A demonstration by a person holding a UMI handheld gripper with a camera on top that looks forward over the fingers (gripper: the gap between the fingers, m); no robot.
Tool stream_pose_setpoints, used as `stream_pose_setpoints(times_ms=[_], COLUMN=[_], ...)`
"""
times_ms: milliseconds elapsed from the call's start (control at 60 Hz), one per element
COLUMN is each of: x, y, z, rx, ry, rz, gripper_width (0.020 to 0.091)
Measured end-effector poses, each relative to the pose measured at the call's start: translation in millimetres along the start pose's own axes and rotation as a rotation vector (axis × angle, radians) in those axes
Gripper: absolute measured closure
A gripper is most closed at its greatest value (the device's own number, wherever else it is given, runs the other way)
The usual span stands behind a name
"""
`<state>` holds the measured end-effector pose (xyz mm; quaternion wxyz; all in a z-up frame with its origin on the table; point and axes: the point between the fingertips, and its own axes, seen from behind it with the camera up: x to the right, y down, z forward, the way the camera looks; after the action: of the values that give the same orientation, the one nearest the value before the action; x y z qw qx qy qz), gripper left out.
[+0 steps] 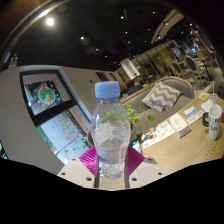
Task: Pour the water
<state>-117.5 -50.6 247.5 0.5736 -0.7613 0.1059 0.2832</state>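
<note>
— Looking at the bottle (110, 130), where does it sit?

— Right between the fingers of the tool (111, 163). Both pink pads (92, 158) press against its lower sides, so the tool is clamped on it. It stands upright, with the pale blue cap (107, 89) on.

— Anything in the bottle?

— It is clear plastic and looks to hold water, though I cannot tell the level.

— What lies around the bottle?

— Behind the bottle runs a pale surface (185, 140). To the right of the bottle, near the far end of that surface, stands a small white container (215, 122); I cannot tell what it holds. To the left of the bottle is a framed picture (46, 96). Beyond the bottle, to the right, a cushion (160, 96) with a zigzag pattern rests on a seat.
</note>
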Motion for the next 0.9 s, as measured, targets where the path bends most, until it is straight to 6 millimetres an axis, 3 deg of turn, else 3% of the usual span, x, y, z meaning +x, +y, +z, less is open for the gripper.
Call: stream_pose_setpoints(times_ms=[33, 167, 367, 583, 767, 900], x=[-3, 34, 107, 175, 211, 224], y=[-18, -72, -119, -125, -118, -115], z=[-6, -17, -24, -25, -21, -22], rx=[0.013, 0.042, 0.074, 0.085, 0.098, 0.107], ry=[-0.014, -0.079, -0.169, -0.208, -0.246, -0.255], rz=[0.054, 0.291, 0.715, 1.111, 1.408, 1.498], gripper_width=[0.077, 0.0772, 0.0774, 0.0771, 0.0773, 0.0773])
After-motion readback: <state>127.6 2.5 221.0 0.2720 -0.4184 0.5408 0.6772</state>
